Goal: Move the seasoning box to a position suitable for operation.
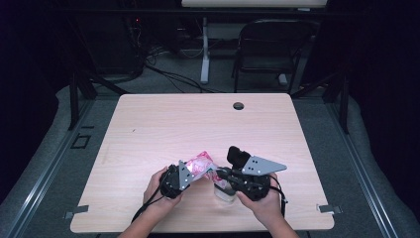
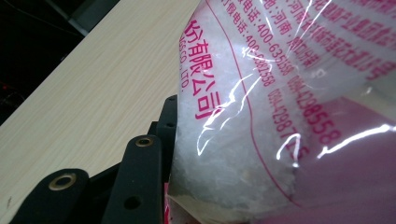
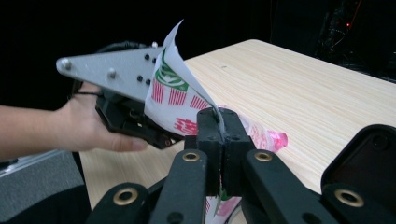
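A clear plastic bag (image 1: 200, 162) with pink print is held just above the table's near edge, between both hands. In the left gripper view the bag (image 2: 280, 93) shows white granules inside and lies against a black finger (image 2: 140, 182). My left gripper (image 1: 186, 173) is shut on the bag's body from the left. My right gripper (image 3: 223, 123) is shut on the bag's thin torn top edge (image 3: 175, 100), its jaws pressed together over the film. A small clear cup (image 1: 224, 192) stands on the table under the right gripper (image 1: 217, 172).
The light wooden table (image 1: 198, 124) stretches bare ahead of the hands, with a round cable hole (image 1: 238, 105) near its far edge. A black chair (image 1: 270, 47) and a white desk leg (image 1: 204, 49) stand beyond the table.
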Demonstrator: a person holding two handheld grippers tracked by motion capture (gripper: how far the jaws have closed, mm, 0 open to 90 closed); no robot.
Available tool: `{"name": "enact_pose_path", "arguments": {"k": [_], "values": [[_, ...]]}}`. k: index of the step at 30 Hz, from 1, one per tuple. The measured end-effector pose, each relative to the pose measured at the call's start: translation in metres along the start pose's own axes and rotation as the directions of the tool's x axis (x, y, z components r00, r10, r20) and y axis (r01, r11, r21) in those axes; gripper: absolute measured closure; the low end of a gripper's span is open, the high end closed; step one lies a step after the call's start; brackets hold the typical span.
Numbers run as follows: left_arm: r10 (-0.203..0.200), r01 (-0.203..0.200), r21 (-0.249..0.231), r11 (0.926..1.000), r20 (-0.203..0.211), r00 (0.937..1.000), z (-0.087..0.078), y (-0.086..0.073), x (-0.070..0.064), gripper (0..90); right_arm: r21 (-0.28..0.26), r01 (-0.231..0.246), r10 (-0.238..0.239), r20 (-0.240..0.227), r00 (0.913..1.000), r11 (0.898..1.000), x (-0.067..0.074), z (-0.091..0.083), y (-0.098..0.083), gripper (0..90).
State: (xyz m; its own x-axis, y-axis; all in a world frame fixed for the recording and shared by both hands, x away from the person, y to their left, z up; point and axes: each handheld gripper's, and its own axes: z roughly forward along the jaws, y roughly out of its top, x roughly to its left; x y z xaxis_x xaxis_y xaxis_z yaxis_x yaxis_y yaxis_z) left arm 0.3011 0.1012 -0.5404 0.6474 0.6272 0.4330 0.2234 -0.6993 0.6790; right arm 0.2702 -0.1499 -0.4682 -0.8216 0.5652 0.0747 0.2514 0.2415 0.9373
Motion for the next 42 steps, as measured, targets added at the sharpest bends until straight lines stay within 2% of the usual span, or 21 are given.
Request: {"name": "enact_pose_path", "arguments": {"k": [14,23,25,34,42], "values": [[-0.015,0.015,-0.003,0.9999,-0.054,0.9984,-0.002,0.005,0.004,64.2,0.020,0.033,-0.033,0.032,0.9989,0.999,-0.002,-0.002,-0.007,90.0],[-0.016,0.015,-0.017,0.9997,-0.090,0.9958,-0.001,0.015,0.004,64.3,0.024,0.019,-0.020,0.044,0.9988,1.000,-0.012,-0.009,-0.009,90.0],[-0.011,0.009,-0.021,0.9998,-0.105,0.9944,-0.002,0.017,0.004,64.3,0.023,0.017,-0.019,0.047,0.9987,1.000,-0.013,-0.010,-0.010,90.0],[0.060,-0.065,-0.028,0.9975,-0.169,0.9838,-0.002,0.023,-0.002,64.4,0.036,0.016,-0.019,0.070,0.9973,0.999,-0.016,-0.017,-0.017,90.0],[0.087,-0.094,-0.032,0.9950,-0.191,0.9778,-0.003,0.026,-0.006,64.4,0.048,0.018,-0.023,0.093,0.9954,0.999,-0.016,-0.021,-0.023,90.0]]}}
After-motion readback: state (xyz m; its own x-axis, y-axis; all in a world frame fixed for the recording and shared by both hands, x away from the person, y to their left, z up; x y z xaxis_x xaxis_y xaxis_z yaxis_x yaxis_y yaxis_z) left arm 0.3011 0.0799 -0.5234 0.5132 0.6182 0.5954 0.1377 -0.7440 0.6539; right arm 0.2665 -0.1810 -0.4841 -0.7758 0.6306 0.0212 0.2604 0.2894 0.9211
